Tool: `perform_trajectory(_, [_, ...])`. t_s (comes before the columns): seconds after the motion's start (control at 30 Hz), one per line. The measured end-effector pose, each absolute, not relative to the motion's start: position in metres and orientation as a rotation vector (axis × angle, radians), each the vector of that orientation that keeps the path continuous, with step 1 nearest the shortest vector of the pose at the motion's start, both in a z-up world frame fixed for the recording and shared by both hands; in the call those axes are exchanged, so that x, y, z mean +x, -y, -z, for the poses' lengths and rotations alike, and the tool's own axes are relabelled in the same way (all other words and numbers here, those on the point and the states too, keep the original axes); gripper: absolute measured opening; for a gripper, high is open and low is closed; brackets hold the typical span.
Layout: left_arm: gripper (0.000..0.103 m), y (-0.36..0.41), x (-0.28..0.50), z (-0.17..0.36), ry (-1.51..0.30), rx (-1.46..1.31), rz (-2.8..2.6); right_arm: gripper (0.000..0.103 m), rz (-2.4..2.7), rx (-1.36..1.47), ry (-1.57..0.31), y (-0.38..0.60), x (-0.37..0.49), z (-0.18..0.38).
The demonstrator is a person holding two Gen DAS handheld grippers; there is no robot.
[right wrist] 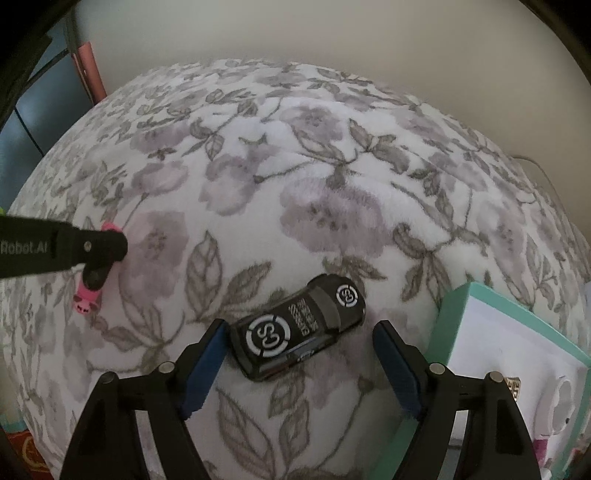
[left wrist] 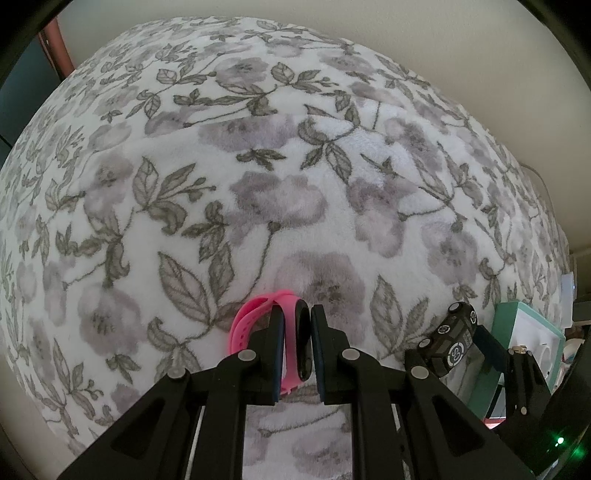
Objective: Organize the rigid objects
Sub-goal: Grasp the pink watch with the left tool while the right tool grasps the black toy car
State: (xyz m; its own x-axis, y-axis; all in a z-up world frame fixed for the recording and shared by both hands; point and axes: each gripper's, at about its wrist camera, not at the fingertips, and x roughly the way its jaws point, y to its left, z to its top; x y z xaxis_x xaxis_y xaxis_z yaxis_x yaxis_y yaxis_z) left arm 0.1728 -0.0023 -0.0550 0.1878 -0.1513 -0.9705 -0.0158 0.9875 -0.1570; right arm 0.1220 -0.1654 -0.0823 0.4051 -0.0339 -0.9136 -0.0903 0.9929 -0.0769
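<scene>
Home setting, likely a bedroom. Soft fleece floral blanket (left wrist: pixel 258 166) covers a bed-like surface, plain off-white wall (left wrist: pixel 406 37) behind it. Teal gift box (right wrist: pixel 513 332) with white lining sits at the right edge, a thin white cable (right wrist: pixel 535 166) runs along the far right. Small personal items around, nothing industrial.

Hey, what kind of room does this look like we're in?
Probably a bedroom: a plush floral blanket covers a soft, bed-like surface against a plain wall, with a toy car and a teal box on it.
</scene>
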Motion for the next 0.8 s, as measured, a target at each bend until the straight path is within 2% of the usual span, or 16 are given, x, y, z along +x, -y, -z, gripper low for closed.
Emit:
perform_trajectory(0.13, [0.015, 0.003, 0.173, 0.057, -1.383, -0.142, 0.097, 0.075, -0.031, -0.098, -1.141, 0.168, 0.123, 0.081])
perform_trajectory(0.6, [0.014, 0.003, 0.170, 0.052, -1.370, -0.143, 0.110, 0.070, -0.019, -0.069, -1.112, 0.164, 0.113, 0.077])
perform_trajectory(0.63, [0.014, 0.002, 0.170, 0.050, -1.367, -0.146, 0.111, 0.049, -0.022, -0.068, -1.108, 0.163, 0.111, 0.075])
perform_trajectory(0.67, [0.014, 0.001, 0.169, 0.049, -1.365, -0.148, 0.111, 0.046, -0.010, -0.073, -1.102, 0.163, 0.110, 0.073])
perform_trajectory(0.8, [0.014, 0.002, 0.167, 0.039, -1.344, -0.141, 0.114, 0.042, 0.019, -0.016, -1.107, 0.172, 0.108, 0.066])
